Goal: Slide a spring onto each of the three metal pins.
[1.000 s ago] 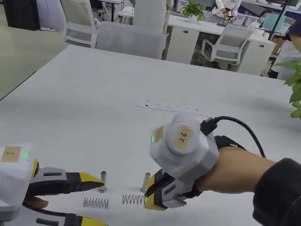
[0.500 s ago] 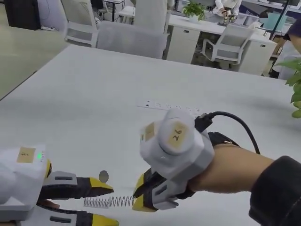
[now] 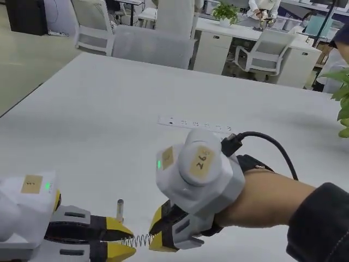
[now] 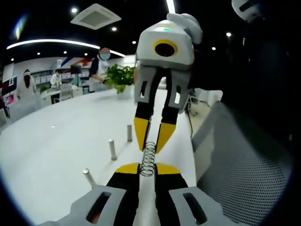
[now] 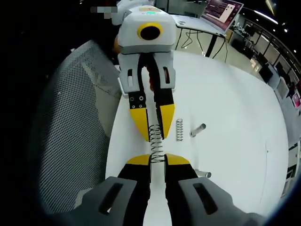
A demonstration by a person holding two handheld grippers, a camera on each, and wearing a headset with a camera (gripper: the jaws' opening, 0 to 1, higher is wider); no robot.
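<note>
- Since a second ago the right claw [image 3: 158, 233] has swung left. The spring [image 3: 136, 239] that lay loose on the tabletop [image 3: 163, 98] is now strung between it and the left claw [image 3: 122, 244].
- Both claws are pinched narrow, one on each end of that spring.
- The spring is a thin, bare-metal coil, near the tabletop's near edge.
- In the left gripper view three pins [image 4: 112, 149] stand upright in a row, none carrying a spring.
- A second spring [image 5: 179, 129] lies flat beside a pin.

Bright, even glow from ceiling lights [image 4: 170, 4], soft shadows, strong fisheye distortion toward gripper-view edges.
</note>
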